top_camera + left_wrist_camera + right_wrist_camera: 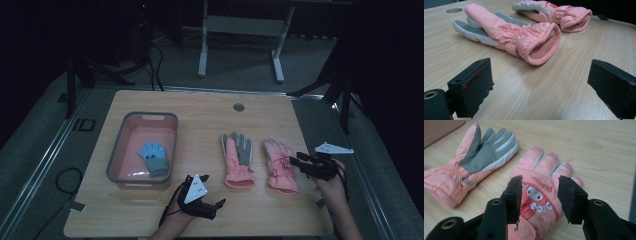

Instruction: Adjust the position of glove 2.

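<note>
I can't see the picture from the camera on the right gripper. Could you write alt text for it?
Two black jaws of the right gripper stand open just above a pink glove printed with a cartoon rabbit, lying back up on a wooden table. Beside it lies a second pink glove, grey palm up. A corner of a pink bin shows at the top left.

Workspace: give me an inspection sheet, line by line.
Surface: light wooden table, round grommet hole near its far edge.
Job's things: two pink padded winter gloves; one palm-up showing grey, one cartoon-printed; small blue knitted glove inside grey-rimmed pink plastic tub.
Clutter: nothing seen.
Grippers: left tool open, low over bare table; right tool open over printed glove.
Cables: black cable looped on floor left.
Surroundings: dark room, white table frame behind.
</note>
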`<state>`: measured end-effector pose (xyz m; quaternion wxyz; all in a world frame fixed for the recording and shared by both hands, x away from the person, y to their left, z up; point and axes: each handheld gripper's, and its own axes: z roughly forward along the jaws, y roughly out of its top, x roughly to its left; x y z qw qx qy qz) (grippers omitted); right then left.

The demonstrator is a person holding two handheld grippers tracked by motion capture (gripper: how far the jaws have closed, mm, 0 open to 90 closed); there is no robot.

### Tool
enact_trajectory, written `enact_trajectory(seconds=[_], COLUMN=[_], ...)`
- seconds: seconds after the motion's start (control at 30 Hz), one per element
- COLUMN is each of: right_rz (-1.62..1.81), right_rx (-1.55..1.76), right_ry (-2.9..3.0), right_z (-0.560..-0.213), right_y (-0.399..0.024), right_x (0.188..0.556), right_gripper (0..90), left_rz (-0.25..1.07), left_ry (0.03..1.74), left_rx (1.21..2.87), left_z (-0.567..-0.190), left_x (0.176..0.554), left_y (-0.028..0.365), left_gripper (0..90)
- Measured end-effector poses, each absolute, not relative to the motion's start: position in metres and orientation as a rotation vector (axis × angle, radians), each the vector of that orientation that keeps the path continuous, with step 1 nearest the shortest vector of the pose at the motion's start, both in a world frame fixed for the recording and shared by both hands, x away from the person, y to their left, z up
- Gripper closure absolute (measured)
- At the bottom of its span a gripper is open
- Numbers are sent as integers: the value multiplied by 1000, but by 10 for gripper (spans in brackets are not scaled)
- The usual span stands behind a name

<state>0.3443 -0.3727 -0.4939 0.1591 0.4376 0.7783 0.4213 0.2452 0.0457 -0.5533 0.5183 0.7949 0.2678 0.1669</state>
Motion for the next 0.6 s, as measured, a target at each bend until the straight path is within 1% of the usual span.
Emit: enact_trajectory(seconds=[0.1, 0.17, 0.3, 0.33, 0.37, 0.43, 0.53, 0.6], right_rz=[1211, 1220, 1106, 1088, 1083, 1048, 1039, 1028], right_rx=[1271, 1298, 1312, 1319, 1328, 1328, 1324, 1332], right_ry=[2235, 2249, 2277, 2273, 2268, 2270, 2276, 2264], right_z=[-499, -511, -527, -529, -531, -536, -538, -539], right_y=[-371, -364, -349, -347, -346, -343, -339, -337], right_x=[346, 347, 349, 350, 350, 351, 350, 349], right_gripper=[520, 503, 514, 533, 585, 628, 760, 824], left_rz=[409, 410, 408, 408, 408, 412, 411, 411], left_ry=[641, 645, 647, 647, 646, 643, 641, 639], left_rx=[1910, 1910, 1914, 1916, 1916, 1925, 1930, 1932], left_z=[-552, -552, -554, -554, -554, -555, -556, -556], left_x=[244, 244, 245, 245, 245, 245, 245, 245], left_y=[46, 46, 46, 46, 46, 46, 45, 45], left_gripper=[61, 61, 61, 61, 61, 61, 61, 61])
